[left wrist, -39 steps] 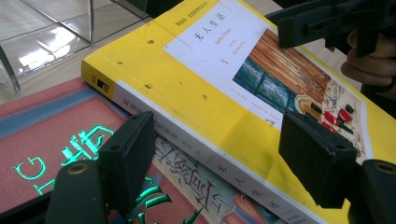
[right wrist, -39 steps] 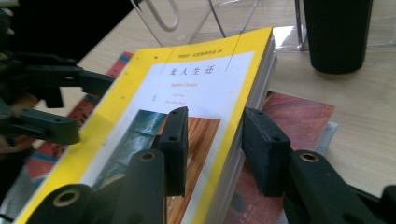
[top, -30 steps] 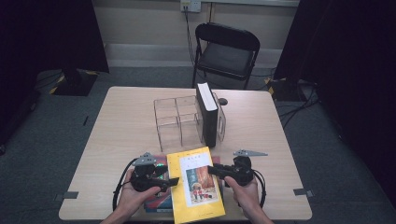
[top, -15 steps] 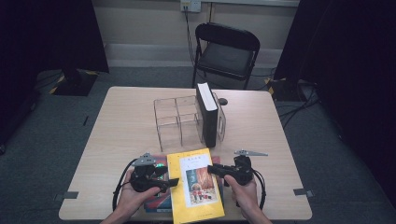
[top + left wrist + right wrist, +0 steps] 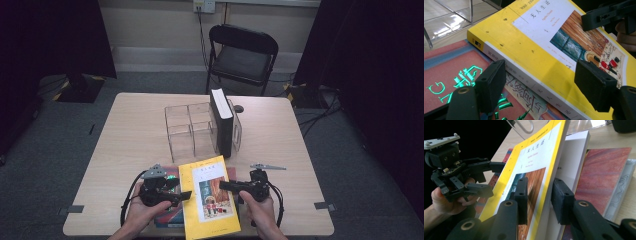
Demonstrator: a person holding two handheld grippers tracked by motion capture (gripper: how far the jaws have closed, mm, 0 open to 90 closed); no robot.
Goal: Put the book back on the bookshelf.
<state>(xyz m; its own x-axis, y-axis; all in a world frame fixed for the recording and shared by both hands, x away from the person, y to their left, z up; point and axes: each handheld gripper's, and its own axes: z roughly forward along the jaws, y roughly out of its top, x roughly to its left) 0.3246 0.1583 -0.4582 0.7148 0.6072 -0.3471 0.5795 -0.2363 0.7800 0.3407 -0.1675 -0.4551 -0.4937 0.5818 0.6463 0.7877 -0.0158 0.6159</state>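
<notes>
Surface (image 5: 125, 145) wide, pale wood. Clear organiser (image 5: 192, 125) mid-surface, one black book (image 5: 222, 122) upright inside. Yellow paperback (image 5: 210, 197) at near edge, atop two flat books: red one (image 5: 451, 70) under its spine side, another red (image 5: 606, 170) under its page side. Four books counted. Right gripper (image 5: 539, 195) fingers pinching front cover, pages gaping behind. Left gripper (image 5: 541, 87) fingers wide, straddling spine edge, gripping nothing. Paperback light, bendy, cover glossy and slippery; judge spine edge safest hold, cover alone may crease.

Black left tongs (image 5: 181, 195) and right tongs (image 5: 223, 186) carry grey three-cornered plates, screws and trailing black cables.
</notes>
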